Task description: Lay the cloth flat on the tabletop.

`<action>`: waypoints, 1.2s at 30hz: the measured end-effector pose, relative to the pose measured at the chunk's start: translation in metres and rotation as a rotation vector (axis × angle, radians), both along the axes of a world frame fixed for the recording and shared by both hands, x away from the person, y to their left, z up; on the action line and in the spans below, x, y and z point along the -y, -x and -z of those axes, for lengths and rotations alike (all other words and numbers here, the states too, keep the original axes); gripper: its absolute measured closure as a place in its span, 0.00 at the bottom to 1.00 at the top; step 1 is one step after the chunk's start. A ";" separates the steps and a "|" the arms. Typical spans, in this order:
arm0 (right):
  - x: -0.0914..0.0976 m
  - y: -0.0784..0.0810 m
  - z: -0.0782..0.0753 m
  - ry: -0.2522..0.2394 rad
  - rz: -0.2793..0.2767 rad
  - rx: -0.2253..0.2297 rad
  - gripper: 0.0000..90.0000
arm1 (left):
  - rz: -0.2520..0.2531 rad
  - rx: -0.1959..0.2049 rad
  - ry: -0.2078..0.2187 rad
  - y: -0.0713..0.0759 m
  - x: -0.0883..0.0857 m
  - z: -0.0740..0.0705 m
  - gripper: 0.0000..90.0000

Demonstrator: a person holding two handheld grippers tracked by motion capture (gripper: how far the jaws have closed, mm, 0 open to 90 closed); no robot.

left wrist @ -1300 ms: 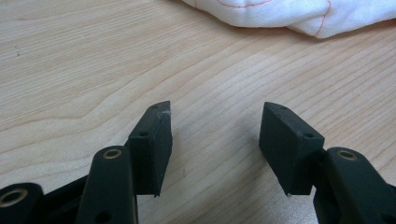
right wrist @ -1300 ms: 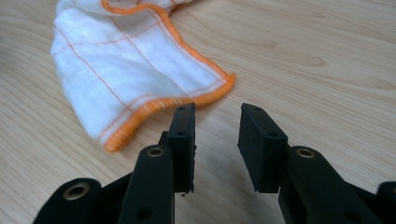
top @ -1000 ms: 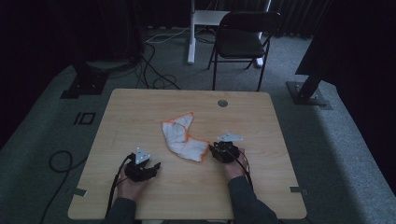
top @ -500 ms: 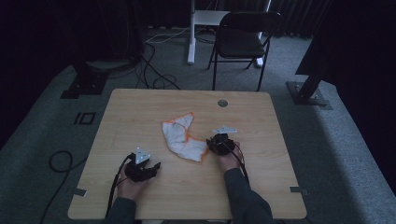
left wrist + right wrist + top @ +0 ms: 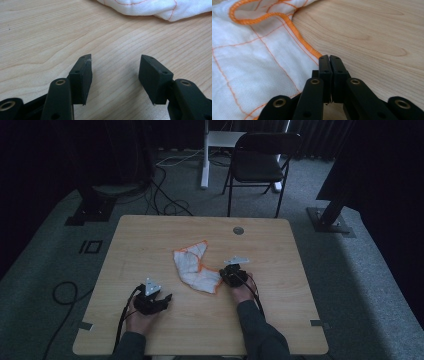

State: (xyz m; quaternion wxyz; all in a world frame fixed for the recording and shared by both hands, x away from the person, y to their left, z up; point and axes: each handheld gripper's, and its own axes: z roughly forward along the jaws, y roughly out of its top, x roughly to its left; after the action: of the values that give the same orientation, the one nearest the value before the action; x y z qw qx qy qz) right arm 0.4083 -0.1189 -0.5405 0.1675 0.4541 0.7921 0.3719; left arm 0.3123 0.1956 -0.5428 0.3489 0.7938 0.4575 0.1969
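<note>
White orange-hemmed cloth, long axis diagonal, far-left to near-right

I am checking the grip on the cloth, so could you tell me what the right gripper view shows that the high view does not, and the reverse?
The right gripper view alone shows the right gripper with its jaws together, having just closed at the orange hem of the white cloth; whether any fabric is pinched I cannot tell. The high view alone shows the left gripper on bare wood apart from the cloth, the crumpled cloth whole, and a black chair beyond the table. Both show the cloth and the wooden table.
</note>
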 end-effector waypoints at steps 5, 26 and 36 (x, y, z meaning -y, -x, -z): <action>0.002 0.009 -0.011 -0.032 -0.030 0.025 0.99 | 0.026 -0.005 0.003 0.001 0.007 -0.009 0.57; -0.019 0.062 -0.020 -0.121 -0.211 0.053 0.99 | 0.052 0.031 -0.008 -0.039 0.044 -0.049 0.55; -0.027 0.070 -0.020 -0.113 -0.257 0.056 0.99 | 0.078 0.047 -0.015 -0.059 0.070 -0.065 0.55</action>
State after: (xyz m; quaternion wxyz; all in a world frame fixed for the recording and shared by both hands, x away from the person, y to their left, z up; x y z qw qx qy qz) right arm 0.3382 -0.0916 -0.5208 0.1146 0.3469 0.8166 0.4468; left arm 0.3712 0.1251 -0.4779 0.3608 0.8088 0.4166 0.2052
